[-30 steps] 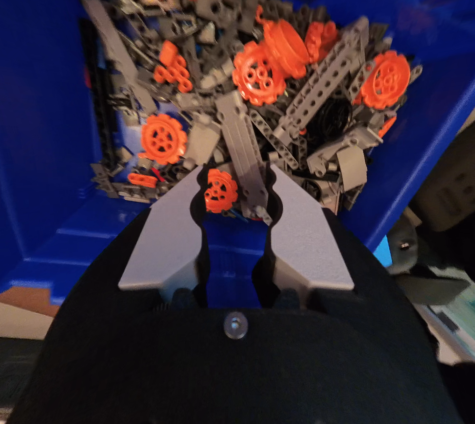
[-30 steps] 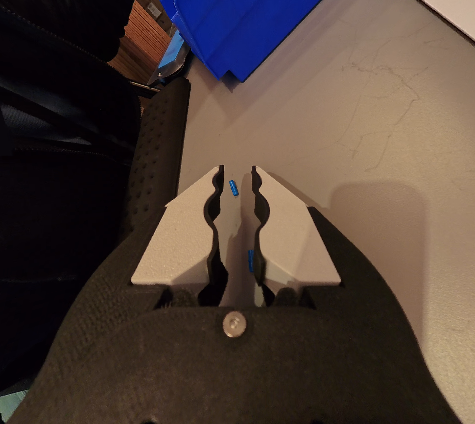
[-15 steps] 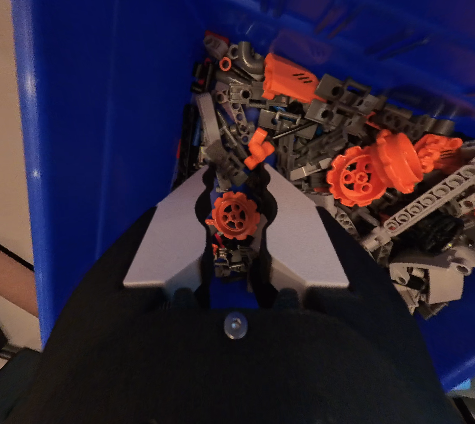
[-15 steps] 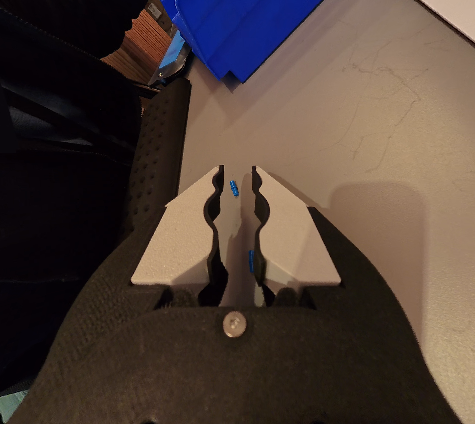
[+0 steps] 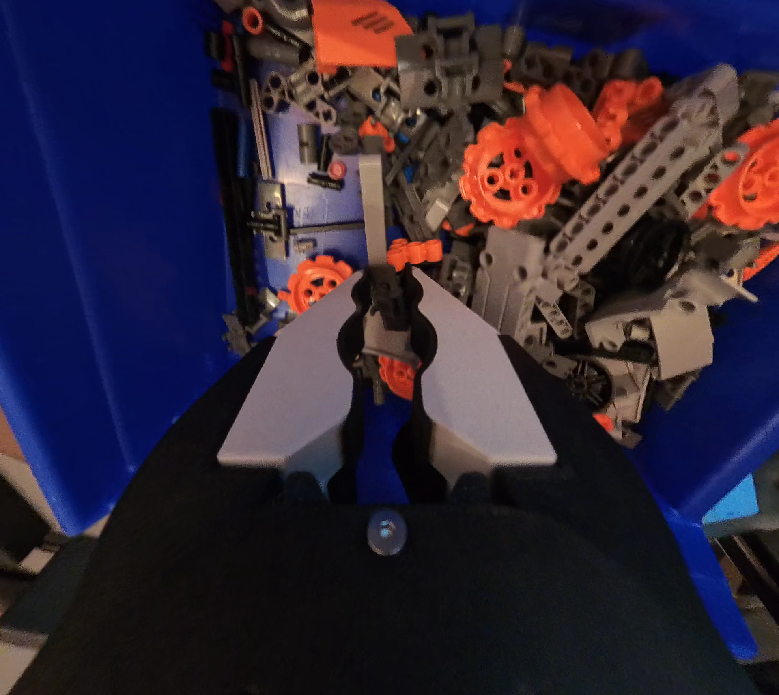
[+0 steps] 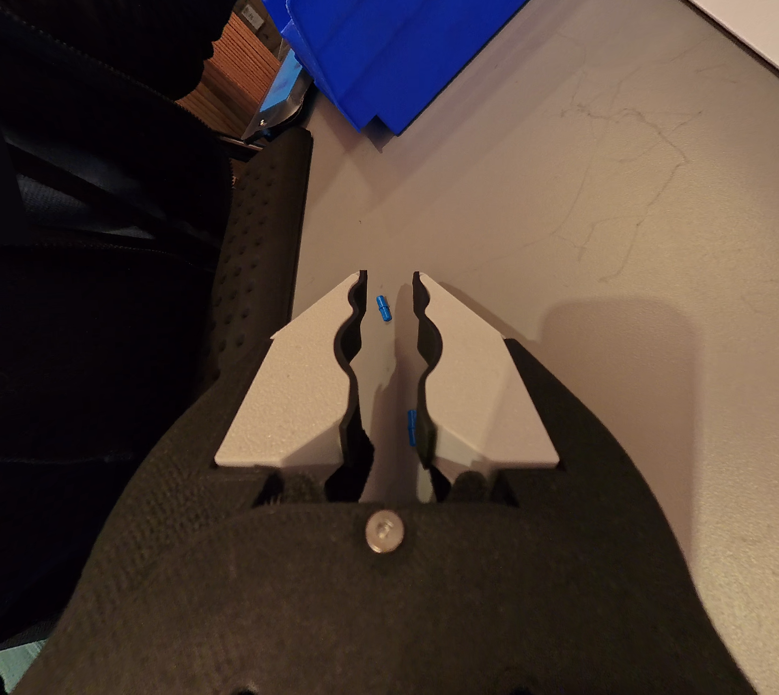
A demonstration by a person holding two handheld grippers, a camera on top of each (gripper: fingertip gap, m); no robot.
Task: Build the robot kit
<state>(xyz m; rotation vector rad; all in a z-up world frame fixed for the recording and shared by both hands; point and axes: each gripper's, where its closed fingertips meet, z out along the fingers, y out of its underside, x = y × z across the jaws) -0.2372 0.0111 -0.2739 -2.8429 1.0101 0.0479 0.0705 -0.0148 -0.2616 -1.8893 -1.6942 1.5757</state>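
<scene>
Left gripper (image 5: 386,274): matte black body, broad and rounded, with one silver screw (image 5: 386,532) set centrally at the 6 o'clock side of the finger roots. Two pale grey wedge-shaped fingers (image 5: 295,388) taper toward 12 o'clock; their inner faces carry black wavy-profiled pads (image 5: 423,342).

Right gripper (image 6: 388,273): same build, black body with fine layered texture, silver hex-socket screw (image 6: 384,536), off-white fingers (image 6: 484,388) lined with black scalloped pads (image 6: 349,342).

At 9 to 11 o'clock in the right wrist view, a dark zippered garment (image 6: 105,93).

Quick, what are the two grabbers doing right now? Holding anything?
Left gripper: shut on a long grey piece over the blue bin.
Right gripper: open, holding nothing; a small blue pin lies between its fingers on the table.
</scene>
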